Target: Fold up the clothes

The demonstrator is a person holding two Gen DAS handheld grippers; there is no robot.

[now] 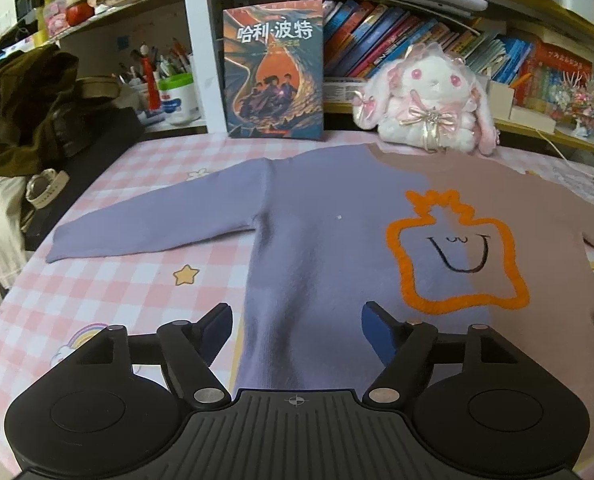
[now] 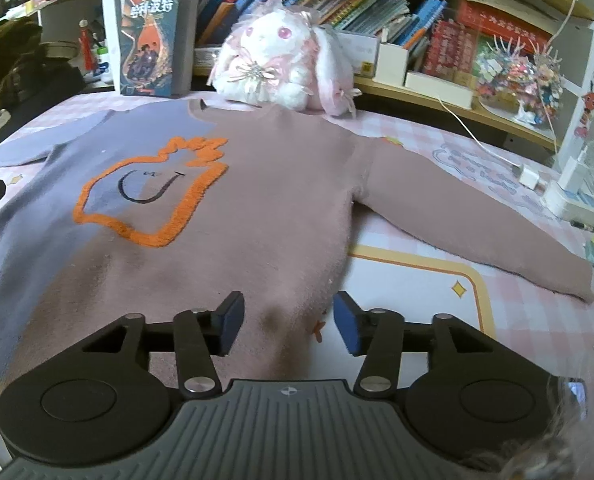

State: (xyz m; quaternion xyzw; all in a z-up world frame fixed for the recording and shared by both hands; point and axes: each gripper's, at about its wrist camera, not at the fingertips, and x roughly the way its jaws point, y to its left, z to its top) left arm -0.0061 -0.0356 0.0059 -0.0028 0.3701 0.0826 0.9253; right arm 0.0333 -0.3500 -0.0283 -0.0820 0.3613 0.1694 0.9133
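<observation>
Left wrist view shows the sweater (image 1: 317, 232) spread flat on the checked worktop (image 1: 109, 280), sleeves at nine and three o'clock. No fold is made yet. Left gripper (image 1: 297, 328) and right gripper (image 2: 288, 322) jaws stand apart, empty, above the hem.

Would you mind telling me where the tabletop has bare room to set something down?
Bare checked cloth lies below the purple sleeve, left of the sweater, and below the pink sleeve. The back edge is crowded with a book and a plush rabbit.
</observation>
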